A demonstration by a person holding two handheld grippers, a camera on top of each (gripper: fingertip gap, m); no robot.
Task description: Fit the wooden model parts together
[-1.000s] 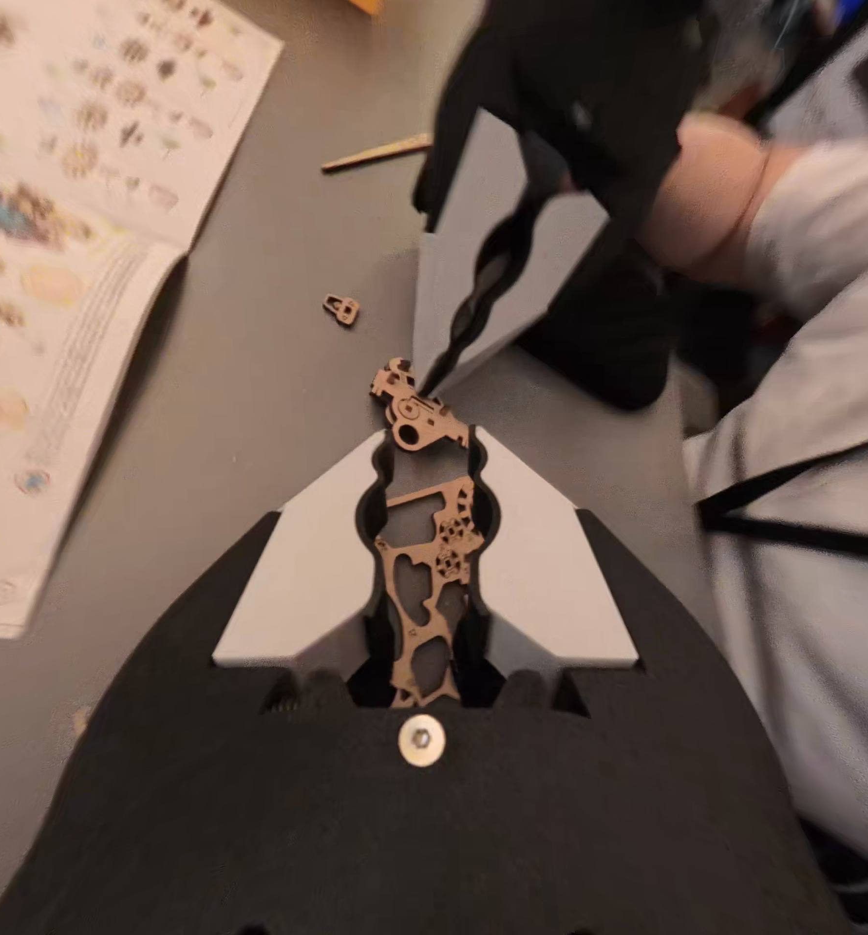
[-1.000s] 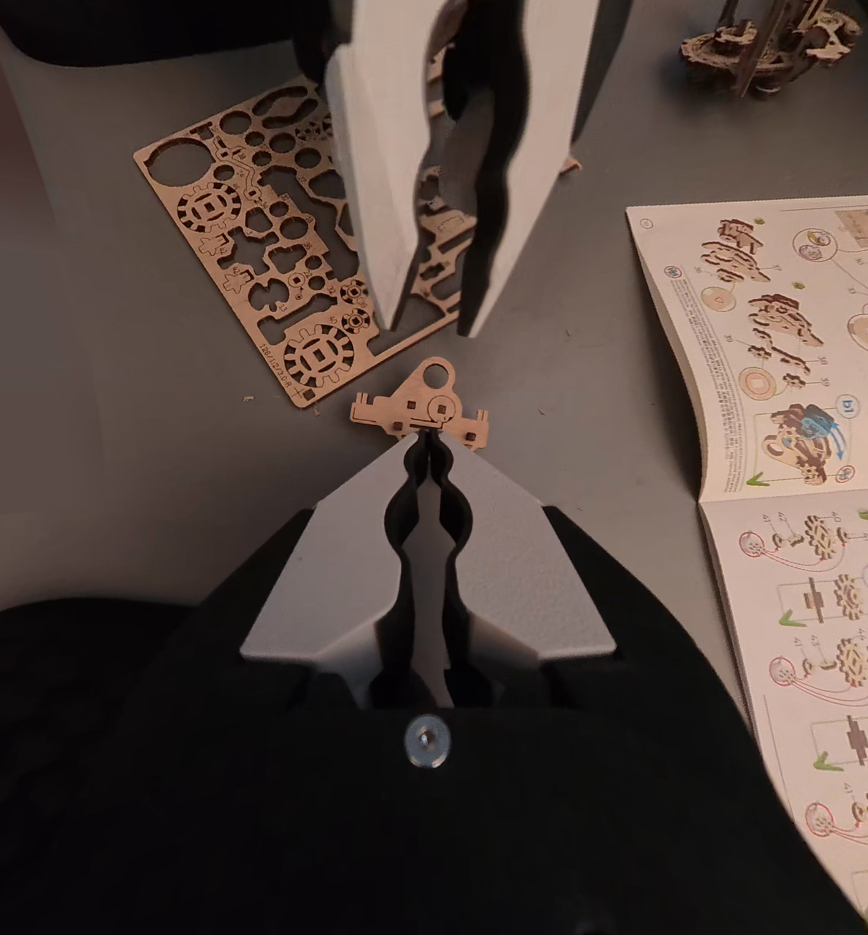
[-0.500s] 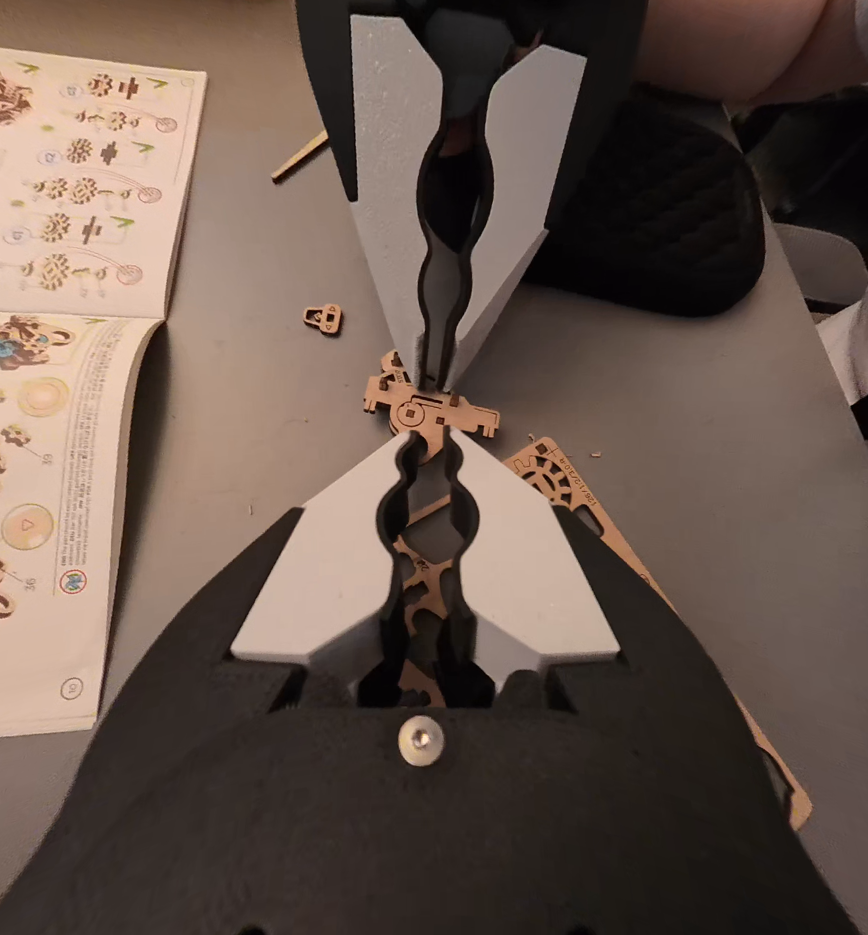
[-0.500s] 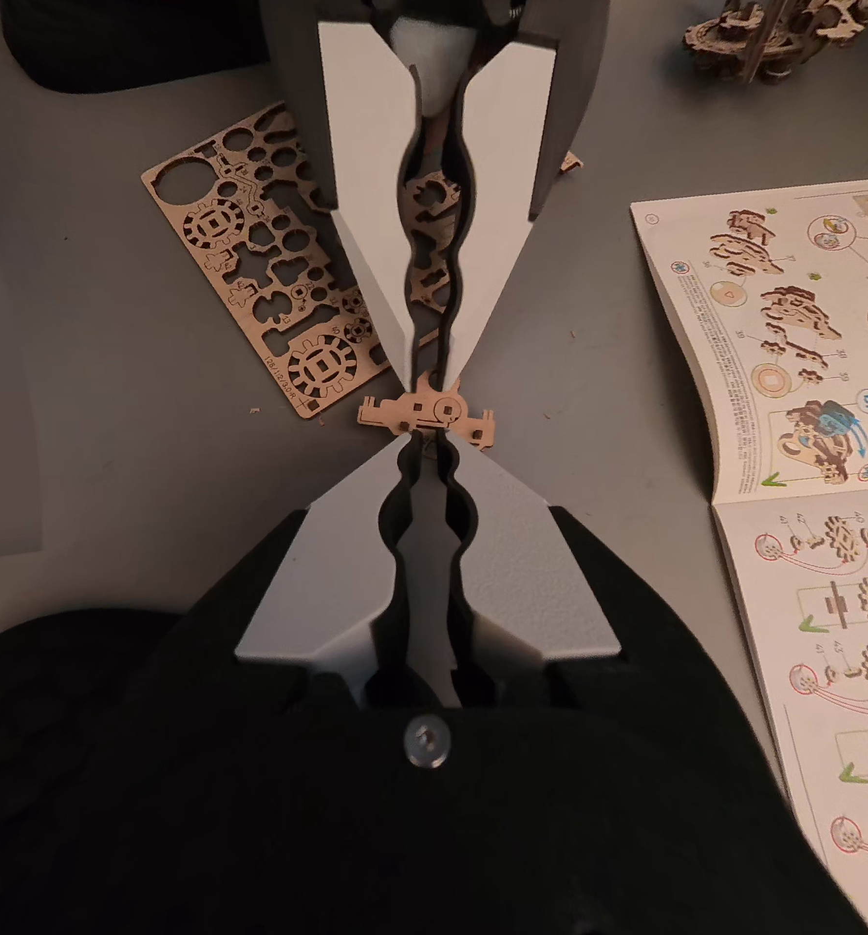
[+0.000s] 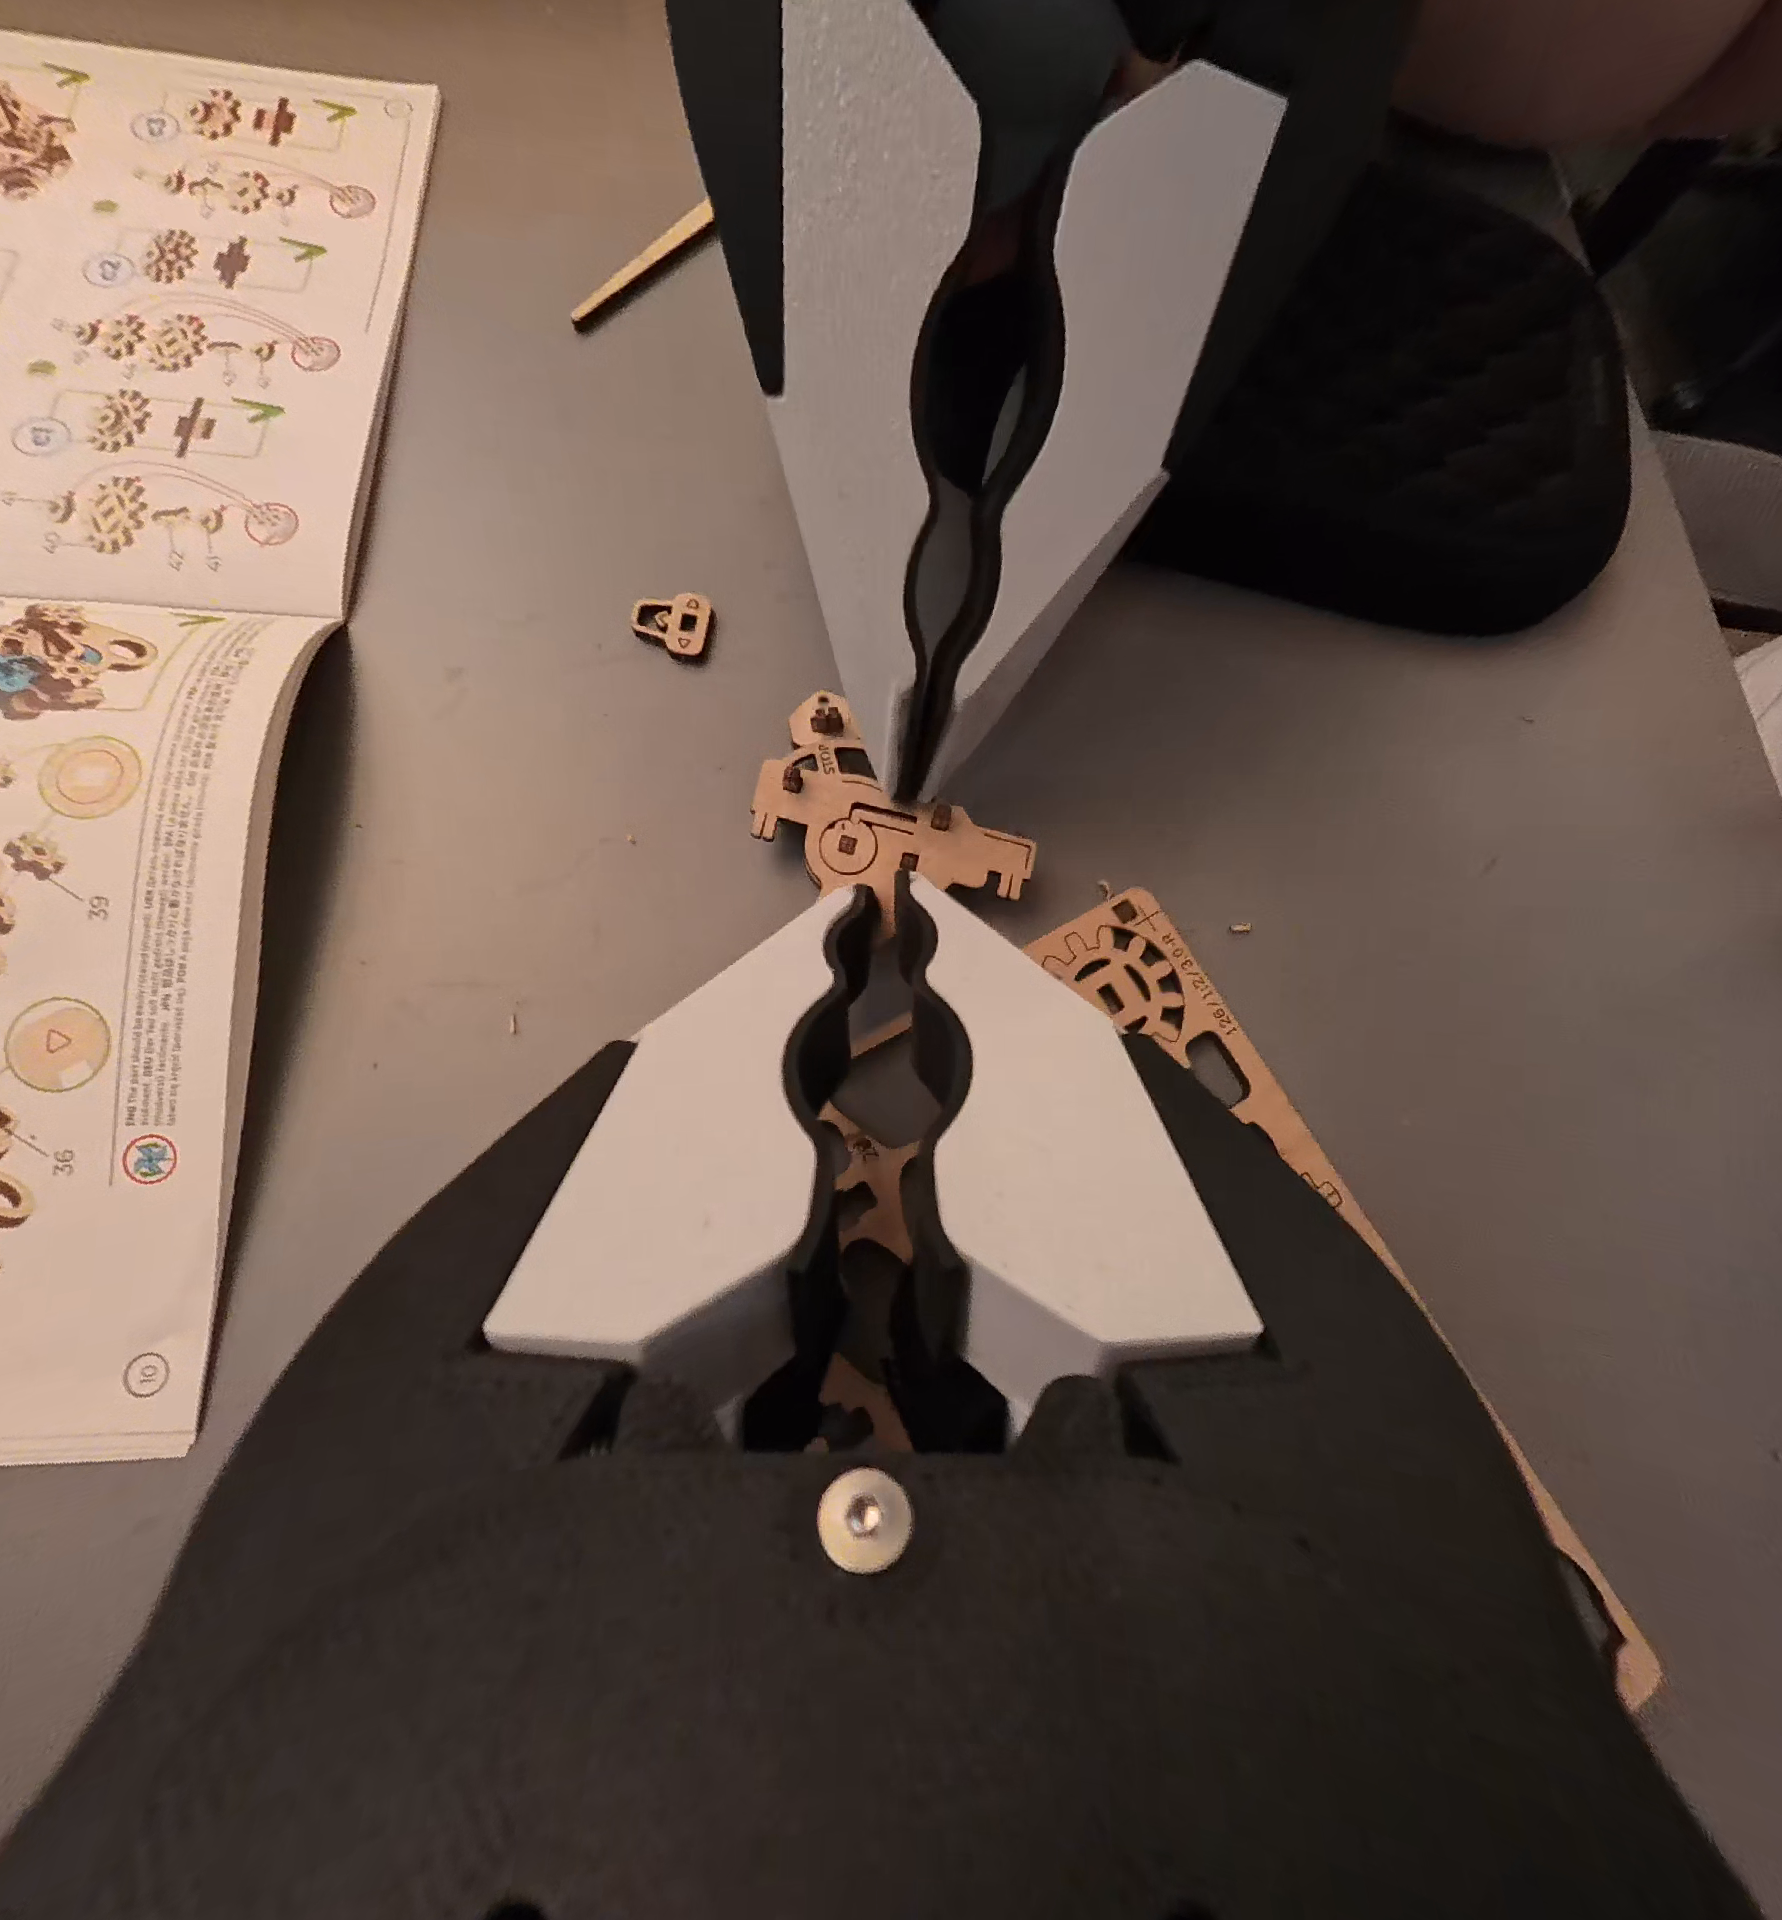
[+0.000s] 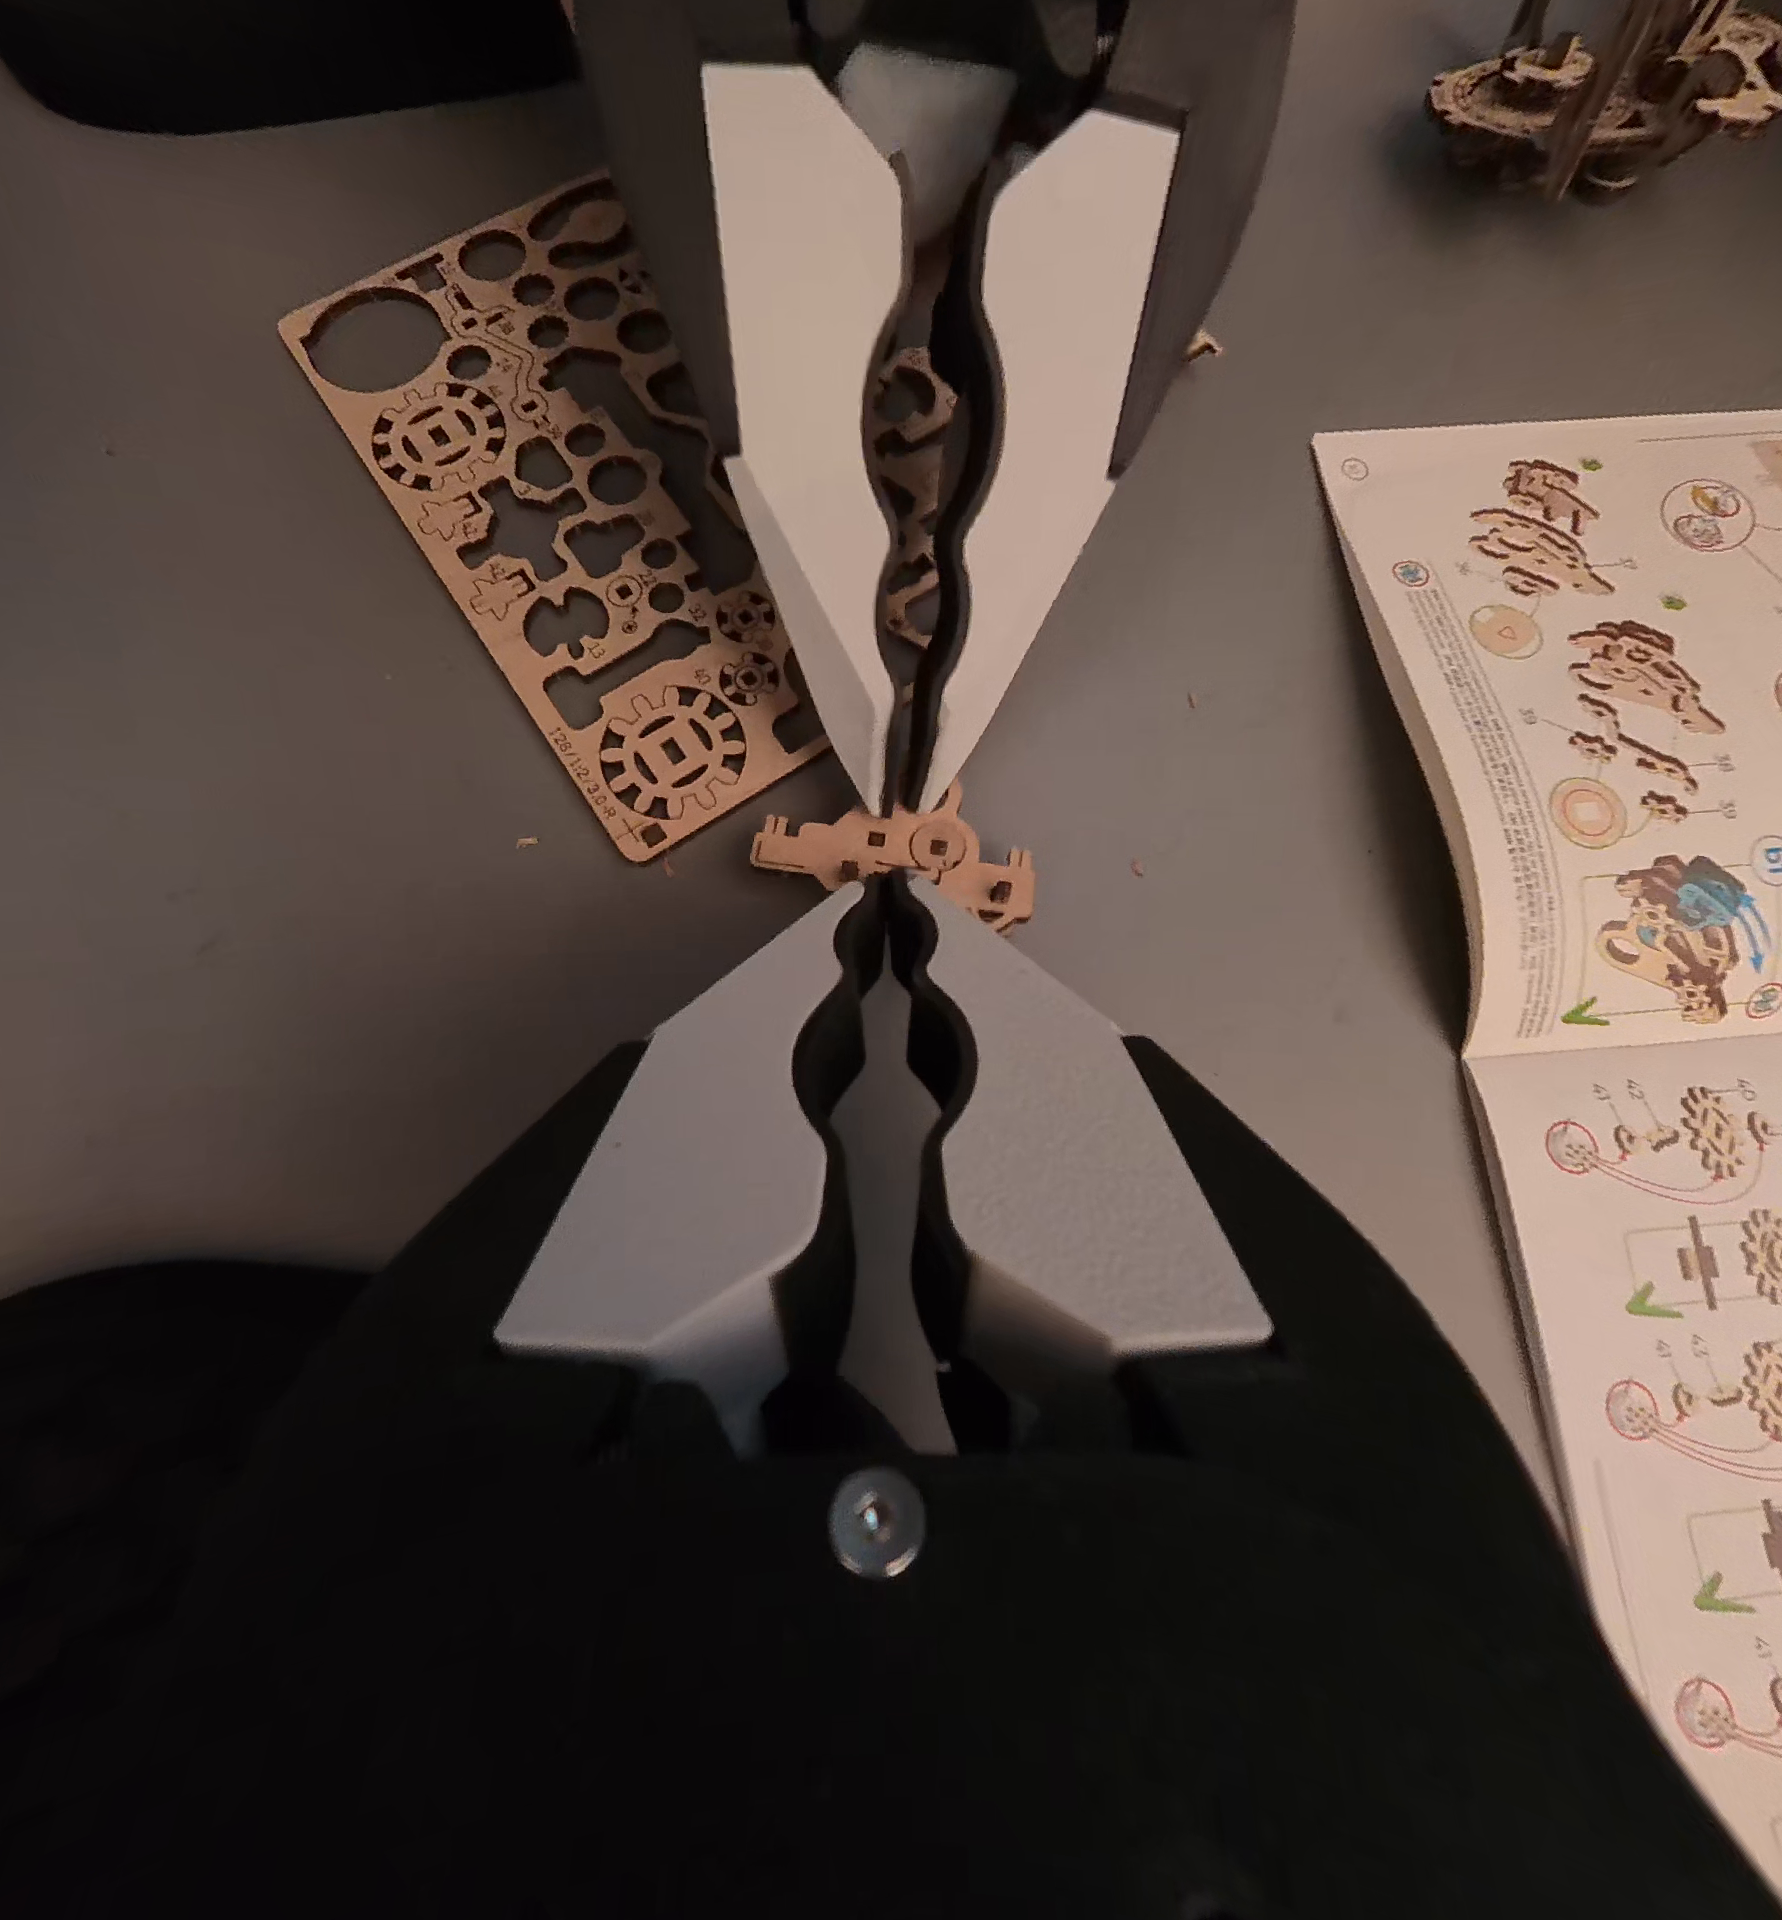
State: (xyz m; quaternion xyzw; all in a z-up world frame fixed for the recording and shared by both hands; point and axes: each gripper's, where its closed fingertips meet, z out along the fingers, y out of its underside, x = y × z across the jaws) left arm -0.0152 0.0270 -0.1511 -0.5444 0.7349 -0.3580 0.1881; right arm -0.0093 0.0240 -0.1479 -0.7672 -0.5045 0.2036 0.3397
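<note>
Two grippers: the left gripper (image 5: 885, 883) and the right gripper (image 6: 892, 902) met tip to tip, each clenched on an opposite edge of one flat wooden part (image 5: 892, 840).
Part location: held between the tips, above the grey table (image 5: 513, 790), beside the punched-out plywood sheet (image 6: 554, 540).
Handling: likely feather-light, stiff but brittle; thin tabs could snap.
Grip: best taken on the solid middle, away from the tabs and notches.
Materials: laser-cut plywood with dark scorched edges; matte grey fingers (image 5: 1053, 1122) lined with wavy black pads.
Nearby: a small loose piece (image 5: 673, 627), a thin stick (image 5: 643, 278), an open instruction booklet (image 6: 1645, 935), a partly built model (image 6: 1614, 94).
</note>
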